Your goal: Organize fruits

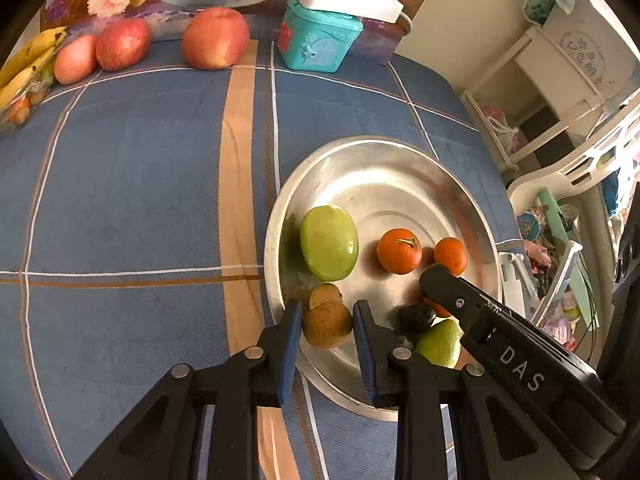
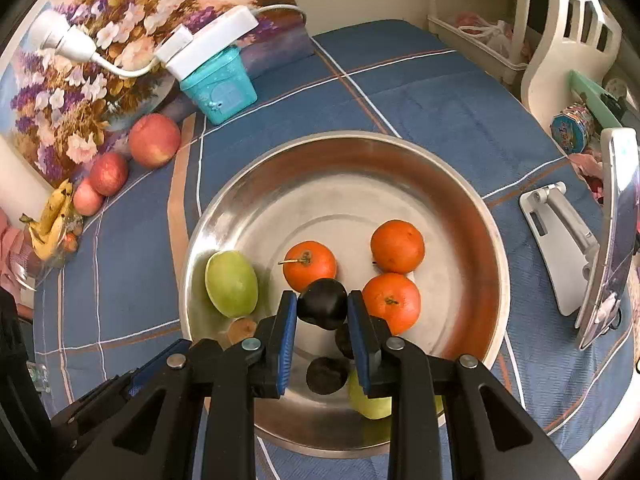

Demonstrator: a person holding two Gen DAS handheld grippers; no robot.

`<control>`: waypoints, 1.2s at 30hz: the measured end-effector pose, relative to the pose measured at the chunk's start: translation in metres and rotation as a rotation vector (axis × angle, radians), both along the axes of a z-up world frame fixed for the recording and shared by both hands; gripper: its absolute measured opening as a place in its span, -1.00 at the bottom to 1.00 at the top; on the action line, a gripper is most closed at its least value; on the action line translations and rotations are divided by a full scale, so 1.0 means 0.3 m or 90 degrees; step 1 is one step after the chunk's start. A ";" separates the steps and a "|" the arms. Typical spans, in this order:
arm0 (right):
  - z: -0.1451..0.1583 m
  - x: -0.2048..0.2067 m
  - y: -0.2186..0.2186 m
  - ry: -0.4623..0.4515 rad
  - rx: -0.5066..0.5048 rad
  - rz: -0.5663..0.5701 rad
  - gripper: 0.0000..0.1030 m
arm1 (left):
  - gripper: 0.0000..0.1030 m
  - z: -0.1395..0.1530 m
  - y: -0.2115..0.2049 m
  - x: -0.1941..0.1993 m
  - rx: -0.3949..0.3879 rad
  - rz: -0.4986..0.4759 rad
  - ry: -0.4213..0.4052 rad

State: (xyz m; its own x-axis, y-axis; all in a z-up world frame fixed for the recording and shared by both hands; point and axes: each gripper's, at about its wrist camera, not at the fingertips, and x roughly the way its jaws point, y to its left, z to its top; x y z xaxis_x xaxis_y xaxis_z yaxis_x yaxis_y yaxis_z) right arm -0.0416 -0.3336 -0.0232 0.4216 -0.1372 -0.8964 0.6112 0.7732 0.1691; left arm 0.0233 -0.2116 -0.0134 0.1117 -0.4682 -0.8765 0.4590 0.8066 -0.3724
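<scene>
A steel plate (image 1: pixel 384 168) (image 2: pixel 352 160) lies on the blue checked cloth. In it are a green fruit (image 1: pixel 329 248) (image 2: pixel 231 283), three oranges (image 2: pixel 397 245) (image 2: pixel 310 260) (image 2: pixel 391 302), dark plums and a second green fruit (image 1: pixel 440 343). My left gripper (image 1: pixel 327 325) is shut on a brown pear (image 1: pixel 326 320) at the plate's near rim. My right gripper (image 2: pixel 322 307) is shut on a dark plum (image 2: pixel 322 304) above the plate; another plum (image 2: pixel 326 375) lies below it. The right gripper's body (image 1: pixel 500 340) shows in the left wrist view.
Three red apples (image 1: pixel 216 38) (image 1: pixel 122 43) (image 1: pixel 75 59) and bananas (image 1: pixel 28 60) line the far edge by a floral picture. A teal box (image 1: pixel 316 38) carries a white power strip. A phone stand (image 2: pixel 560 232) and shelves are at the right.
</scene>
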 end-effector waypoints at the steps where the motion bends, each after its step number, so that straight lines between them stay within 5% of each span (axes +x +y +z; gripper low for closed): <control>1: -0.001 0.001 0.001 0.001 -0.001 0.001 -0.47 | -0.42 -0.002 0.002 0.002 0.001 0.001 0.001; 14: 0.009 0.014 0.014 0.009 -0.010 0.014 -0.42 | -0.27 0.004 0.035 0.029 0.000 0.012 0.006; 20: 0.016 0.016 0.020 0.015 -0.021 0.022 -0.23 | 0.23 0.011 0.098 0.073 0.014 0.058 -0.005; 22: 0.016 0.017 0.029 0.021 -0.030 0.026 0.05 | 0.52 0.009 0.137 0.094 0.036 0.086 -0.014; 28: 0.018 0.022 0.076 0.034 -0.063 0.053 0.37 | 0.98 0.003 0.249 0.128 0.093 0.145 -0.060; 33: 0.020 0.024 0.133 0.029 -0.104 0.081 0.82 | 1.00 0.012 0.348 0.133 0.118 0.179 -0.104; 36: 0.025 0.022 0.163 0.024 -0.120 0.090 0.82 | 1.00 0.009 0.373 0.128 0.136 0.178 -0.124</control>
State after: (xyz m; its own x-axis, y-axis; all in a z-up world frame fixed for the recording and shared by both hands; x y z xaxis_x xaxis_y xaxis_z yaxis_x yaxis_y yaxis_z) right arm -0.0349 -0.2847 -0.0156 0.4151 -0.2460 -0.8759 0.4978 0.8673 -0.0076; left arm 0.0615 -0.0997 -0.0106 0.3832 -0.2057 -0.9005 0.2567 0.9602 -0.1101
